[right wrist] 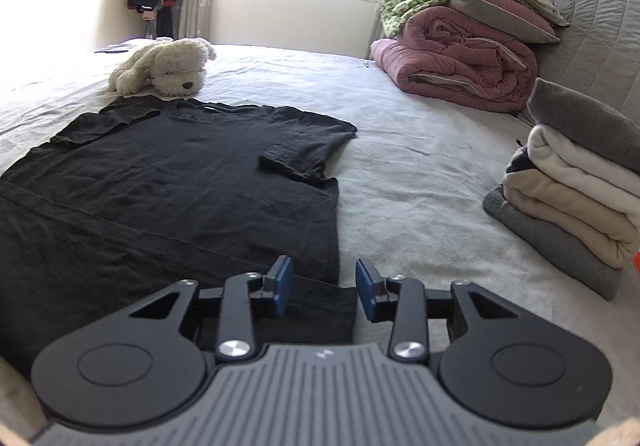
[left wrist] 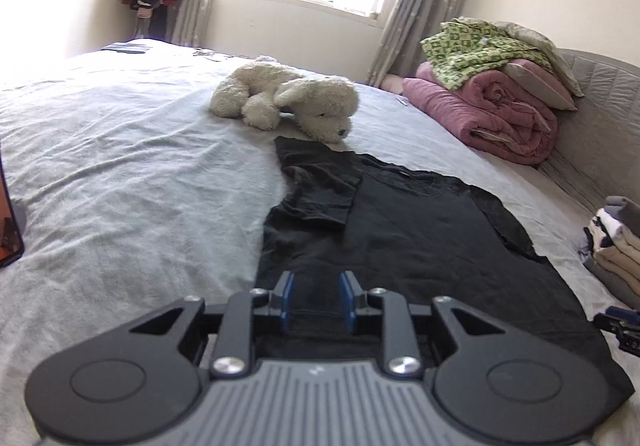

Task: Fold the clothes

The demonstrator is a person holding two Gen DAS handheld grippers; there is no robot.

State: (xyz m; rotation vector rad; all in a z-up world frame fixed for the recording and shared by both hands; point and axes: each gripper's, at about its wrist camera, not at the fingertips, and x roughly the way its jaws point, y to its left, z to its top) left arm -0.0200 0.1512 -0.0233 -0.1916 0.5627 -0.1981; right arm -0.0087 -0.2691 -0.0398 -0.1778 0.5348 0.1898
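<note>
A black T-shirt [left wrist: 420, 230] [right wrist: 180, 173] lies flat on the pale bed sheet [left wrist: 120, 165], collar toward the window. Its left sleeve [left wrist: 320, 181] is folded in over the body, while the right sleeve [right wrist: 304, 153] lies out to the side. My left gripper [left wrist: 316, 282] hovers over the shirt's bottom hem at its left side, jaws apart, pads not pressing the cloth. My right gripper [right wrist: 324, 270] is open over the hem's right corner, one pad above the shirt and the other above the sheet. A bit of the right gripper [left wrist: 618, 326] shows at the edge of the left wrist view.
A white plush dog [left wrist: 288, 97] [right wrist: 168, 65] lies just beyond the collar. A rolled pink quilt [right wrist: 460, 57] with green bedding on top sits by the grey headboard [right wrist: 592, 37]. A stack of folded clothes [right wrist: 580, 185] stands at the right. A phone [left wrist: 8, 221] is at the far left.
</note>
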